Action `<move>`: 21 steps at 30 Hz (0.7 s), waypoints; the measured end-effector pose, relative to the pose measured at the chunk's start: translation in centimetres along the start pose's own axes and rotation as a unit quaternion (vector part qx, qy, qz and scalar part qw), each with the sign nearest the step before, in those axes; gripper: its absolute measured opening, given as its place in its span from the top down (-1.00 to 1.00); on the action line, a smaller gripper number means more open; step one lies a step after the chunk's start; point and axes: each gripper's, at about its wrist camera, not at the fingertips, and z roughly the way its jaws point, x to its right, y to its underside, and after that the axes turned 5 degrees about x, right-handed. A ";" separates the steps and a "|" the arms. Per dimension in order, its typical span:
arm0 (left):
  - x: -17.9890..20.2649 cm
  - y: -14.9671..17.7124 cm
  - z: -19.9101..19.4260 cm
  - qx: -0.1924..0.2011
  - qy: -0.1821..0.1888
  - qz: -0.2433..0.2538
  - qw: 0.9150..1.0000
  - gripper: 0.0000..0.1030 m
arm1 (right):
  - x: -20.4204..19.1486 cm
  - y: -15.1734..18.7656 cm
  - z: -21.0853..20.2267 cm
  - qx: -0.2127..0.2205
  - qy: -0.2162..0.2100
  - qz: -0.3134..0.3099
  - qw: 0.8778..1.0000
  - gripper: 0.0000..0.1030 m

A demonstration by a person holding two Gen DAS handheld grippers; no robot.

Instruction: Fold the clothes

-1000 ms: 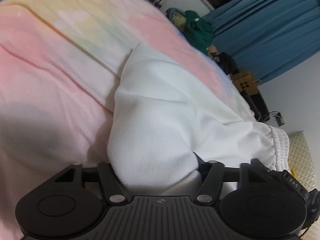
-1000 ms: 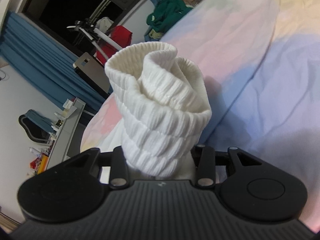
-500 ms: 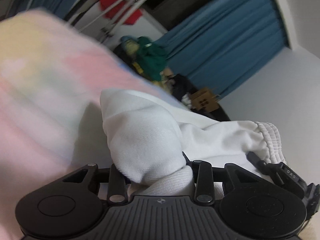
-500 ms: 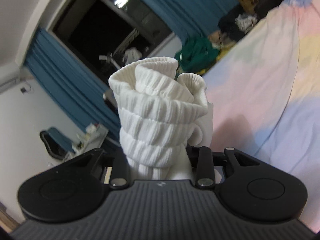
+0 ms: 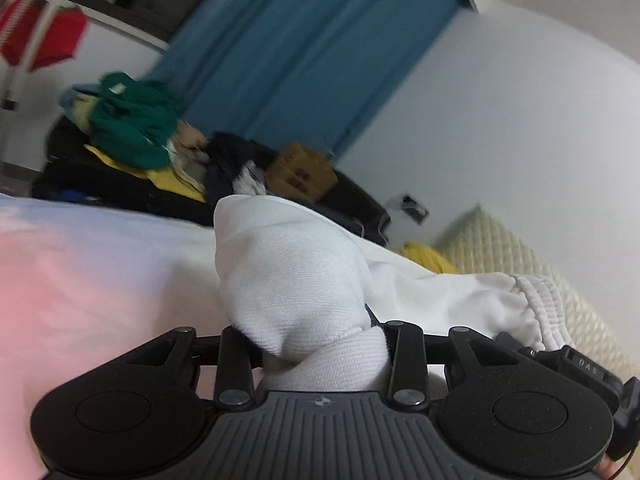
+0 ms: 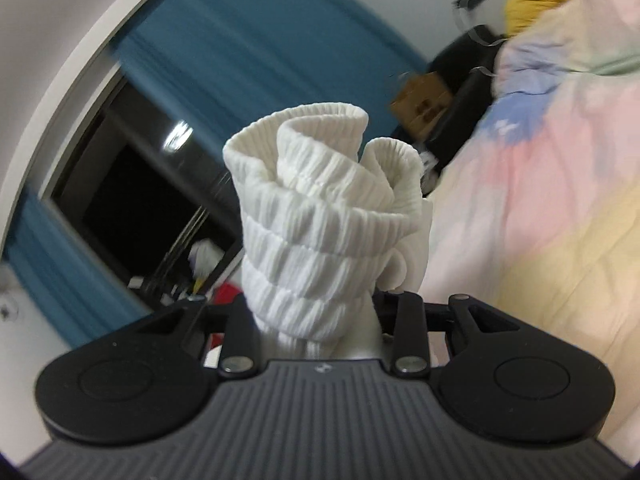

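Observation:
A white garment (image 5: 288, 272) bulges up from between the fingers of my left gripper (image 5: 316, 332), which is shut on its smooth knit. The fingertips are buried in the cloth. The garment's gathered elastic edge (image 5: 536, 304) trails off to the right. In the right wrist view my right gripper (image 6: 320, 312) is shut on a bunched, ribbed white cuff (image 6: 320, 216) that stands up in folds and hides its fingertips. Both bunches hang above the pastel bed cover (image 5: 80, 272), which fills the right side (image 6: 540, 200) of the right wrist view.
Beyond the bed lie a pile of green and yellow clothes (image 5: 132, 120), a cardboard box (image 5: 300, 172) and a blue curtain (image 5: 300, 48). A cream quilted headboard (image 5: 520, 248) and a yellow cloth (image 5: 428, 256) are at the right. A dark window (image 6: 132, 184) is behind the cuff.
Both grippers have risen off the bed with the white cloth and swung towards the curtain and wall. The left gripper's jaws have closed tighter on the fabric.

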 end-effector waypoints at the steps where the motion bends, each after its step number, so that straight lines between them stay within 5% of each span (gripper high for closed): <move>1: -0.1 0.7 1.9 -0.011 0.003 0.004 1.000 0.27 | 1.5 0.1 0.3 0.005 0.010 0.006 1.000 0.32; 7: -1.5 6.1 8.8 -0.087 -0.008 0.029 0.996 0.27 | 10.5 3.4 1.1 0.005 0.081 0.069 0.994 0.32; 11: -2.8 8.2 9.5 -0.108 -0.030 0.053 0.992 0.15 | 15.3 6.8 0.8 -0.014 0.102 0.133 0.986 0.30; 17: -3.4 9.9 8.5 -0.147 -0.073 0.076 0.984 -0.24 | 16.7 7.8 1.1 -0.035 0.119 0.151 0.981 0.06; 21: -0.7 8.2 6.2 -0.156 -0.120 0.107 0.975 -0.56 | 14.4 5.9 0.4 -0.082 0.203 0.150 0.964 -0.37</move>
